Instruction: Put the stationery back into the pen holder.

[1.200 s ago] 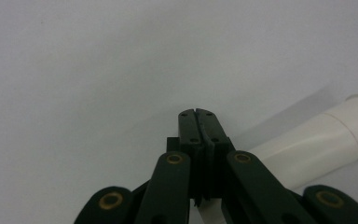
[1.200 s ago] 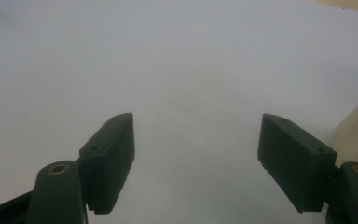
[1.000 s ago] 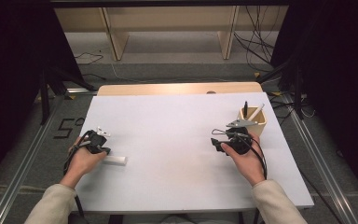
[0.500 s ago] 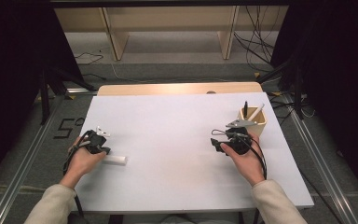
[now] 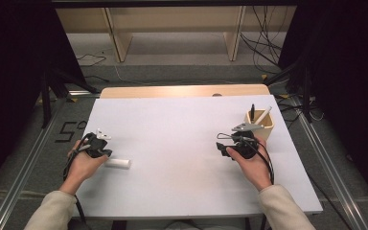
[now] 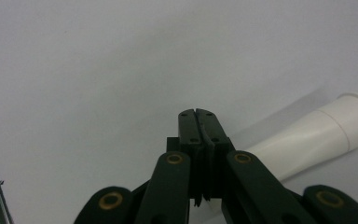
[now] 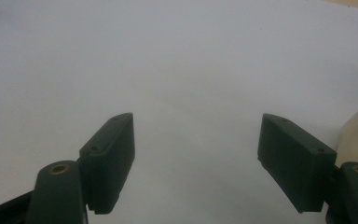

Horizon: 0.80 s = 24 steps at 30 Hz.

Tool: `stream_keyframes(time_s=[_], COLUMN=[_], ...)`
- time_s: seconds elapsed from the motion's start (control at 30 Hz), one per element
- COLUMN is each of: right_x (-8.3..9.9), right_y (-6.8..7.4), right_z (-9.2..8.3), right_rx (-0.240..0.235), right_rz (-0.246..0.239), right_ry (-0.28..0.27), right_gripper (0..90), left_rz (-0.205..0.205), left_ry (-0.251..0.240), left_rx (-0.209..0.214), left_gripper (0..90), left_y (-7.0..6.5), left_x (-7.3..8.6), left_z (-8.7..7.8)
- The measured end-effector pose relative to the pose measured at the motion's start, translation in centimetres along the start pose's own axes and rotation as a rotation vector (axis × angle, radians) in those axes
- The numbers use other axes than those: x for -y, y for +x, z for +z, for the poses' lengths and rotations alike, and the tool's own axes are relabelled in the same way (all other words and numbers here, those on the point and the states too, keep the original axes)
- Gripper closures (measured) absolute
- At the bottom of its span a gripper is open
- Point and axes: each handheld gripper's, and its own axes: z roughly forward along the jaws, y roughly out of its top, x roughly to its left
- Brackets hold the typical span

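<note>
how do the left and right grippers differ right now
The left gripper has its jaws shut, pads pressed together with nothing between them; the right gripper has its jaws wide apart over bare table. The left gripper sits beside a white tube lying flat; the right gripper sits next to a wooden cup holding pens. Both are black, hand-held and low over the white table.

White tube (image 5: 118,164), black grippers (image 5: 97,146)

High view: even overhead light on the matte white rectangular tabletop (image 5: 187,139), no glare; left and right frame edges fall to near black. Shadows short, soft. Both gripper views dim, greyish, soft-focused; the white plastic cylindrical tube (image 6: 317,135) at right is blurred.
</note>
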Motion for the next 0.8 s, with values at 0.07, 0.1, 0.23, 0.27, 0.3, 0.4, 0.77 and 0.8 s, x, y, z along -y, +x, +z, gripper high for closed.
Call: stream_keyframes(time_s=[0.07, 0.1, 0.23, 0.27, 0.3, 0.4, 0.77, 0.8], right_x=[0.00, 0.01, 0.01, 0.01, 0.01, 0.02, 0.02, 0.02], right_y=[0.00, 0.00, 0.03, 0.03, 0.00, -0.01, -0.04, -0.03], right_z=[0.01, 0.02, 0.02, 0.02, 0.03, 0.06, 0.02, 0.01], right_rx=[0.000, 0.000, -0.001, -0.001, 0.001, 0.001, 0.003, 0.002], right_rz=[0.001, 0.000, 0.000, 0.001, 0.000, 0.002, 0.001, 0.000], right_ry=[0.001, 0.001, 0.002, 0.002, 0.002, 0.003, 0.002, 0.002], right_gripper=[28.3, 28.3, 28.3, 28.3, 28.3, 28.3, 28.3, 28.3], left_rz=[0.002, 0.004, -0.001, -0.002, 0.000, 0.000, -0.011, -0.012], left_ry=[0.000, 0.001, 0.002, 0.000, -0.001, -0.007, 0.001, 0.001], left_rx=[-0.002, -0.005, -0.008, -0.008, -0.009, -0.008, -0.007, -0.007], left_gripper=[89.6, 89.6, 89.6, 89.6, 89.7, 89.6, 89.6, 89.6], left_y=[0.00, 0.01, -0.07, -0.11, -0.14, -0.24, -0.13, -0.14], left_x=[0.04, 0.05, 0.13, 0.15, 0.14, 0.15, 0.43, 0.45], left_z=[-0.01, -0.03, -0.18, -0.23, -0.29, -0.36, -0.34, -0.33])
